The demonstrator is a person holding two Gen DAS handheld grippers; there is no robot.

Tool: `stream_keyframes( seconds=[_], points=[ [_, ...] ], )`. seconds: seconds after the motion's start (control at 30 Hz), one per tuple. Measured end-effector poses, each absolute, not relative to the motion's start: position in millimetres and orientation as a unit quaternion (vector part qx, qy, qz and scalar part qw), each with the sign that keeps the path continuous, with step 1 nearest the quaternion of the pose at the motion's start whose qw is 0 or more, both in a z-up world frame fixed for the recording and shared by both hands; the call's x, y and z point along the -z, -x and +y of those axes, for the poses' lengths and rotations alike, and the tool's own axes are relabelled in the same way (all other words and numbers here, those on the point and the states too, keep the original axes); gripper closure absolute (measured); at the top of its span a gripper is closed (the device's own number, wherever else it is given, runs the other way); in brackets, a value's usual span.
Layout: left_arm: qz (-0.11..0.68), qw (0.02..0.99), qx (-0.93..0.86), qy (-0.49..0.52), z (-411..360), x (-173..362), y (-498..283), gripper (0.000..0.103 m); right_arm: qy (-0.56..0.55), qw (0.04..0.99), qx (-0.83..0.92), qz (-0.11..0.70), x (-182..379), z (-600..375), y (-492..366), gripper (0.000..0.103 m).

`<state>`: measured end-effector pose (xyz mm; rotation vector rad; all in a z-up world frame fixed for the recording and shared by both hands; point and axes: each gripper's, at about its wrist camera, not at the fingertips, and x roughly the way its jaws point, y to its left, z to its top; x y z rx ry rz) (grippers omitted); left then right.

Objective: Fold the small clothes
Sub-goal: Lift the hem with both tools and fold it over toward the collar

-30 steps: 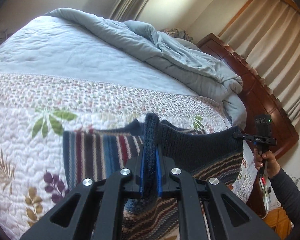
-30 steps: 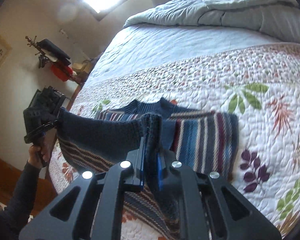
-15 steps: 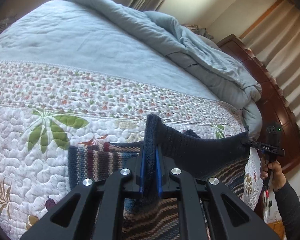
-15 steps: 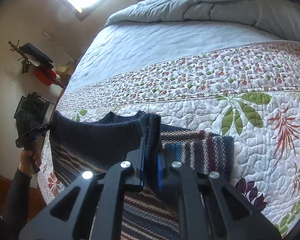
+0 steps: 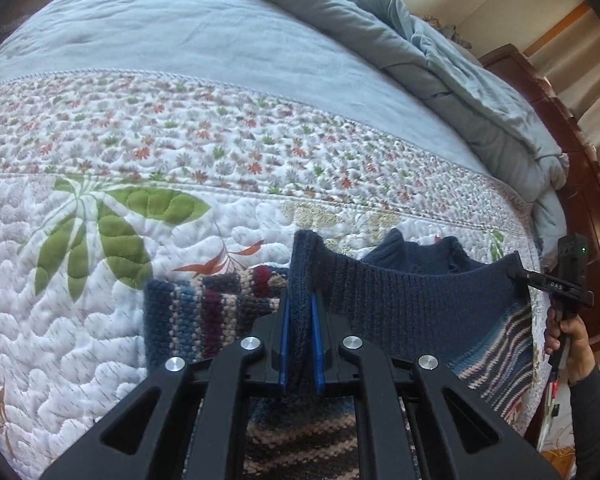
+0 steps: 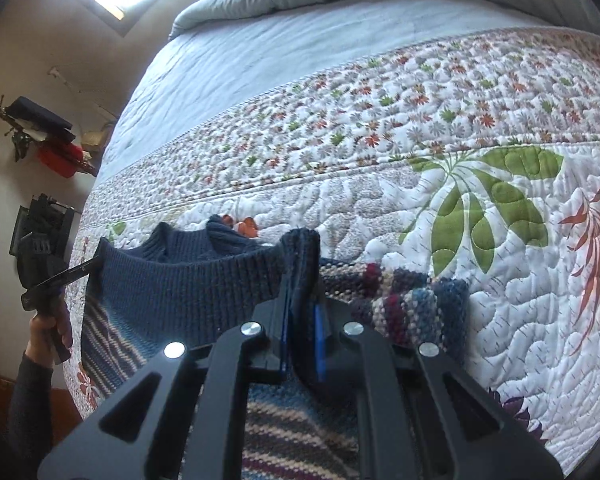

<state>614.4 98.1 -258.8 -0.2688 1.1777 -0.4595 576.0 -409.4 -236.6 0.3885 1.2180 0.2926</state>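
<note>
A striped knit sweater lies on the floral quilt, its navy collar toward the far side. Its navy ribbed hem is lifted and stretched between both grippers, hanging just short of the collar. My left gripper is shut on one hem corner; in this view the right gripper pinches the other corner, with a hand under it. In the right wrist view my right gripper is shut on the hem, and the left gripper holds the far corner. A folded striped sleeve lies beside it.
A rumpled grey-blue duvet is heaped on the far part of the bed. A dark wooden bed end rises at the right of the left wrist view. The bed's edge drops off beside the left hand, and a wall rack hangs beyond.
Both grippers have sunk toward the quilt and carried the hem forward over the striped body toward the collar. Less of the striped front shows now.
</note>
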Motion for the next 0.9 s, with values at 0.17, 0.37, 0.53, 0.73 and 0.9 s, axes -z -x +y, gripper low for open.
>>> stream_keyframes(
  seconds=[0.17, 0.37, 0.53, 0.73, 0.9],
  points=[
    [0.556, 0.796, 0.209, 0.116, 95, 264, -619, 0.094, -0.181, 0.787, -0.129, 0.576, 251, -411, -583, 0.094],
    [0.543, 0.802, 0.211, 0.130, 98, 256, -623, 0.094, -0.185, 0.794, -0.130, 0.565, 242, -414, -584, 0.094],
    [0.550, 0.798, 0.204, 0.134, 101, 261, -627, 0.094, -0.184, 0.794, -0.126, 0.566, 242, -414, -590, 0.094],
    [0.569, 0.789, 0.191, 0.132, 99, 278, -629, 0.093, -0.187, 0.787, -0.115, 0.576, 255, -414, -594, 0.094],
    [0.562, 0.799, 0.159, 0.142, 108, 260, -628, 0.074, -0.188, 0.788, -0.099, 0.577, 251, -418, -593, 0.067]
  ],
)
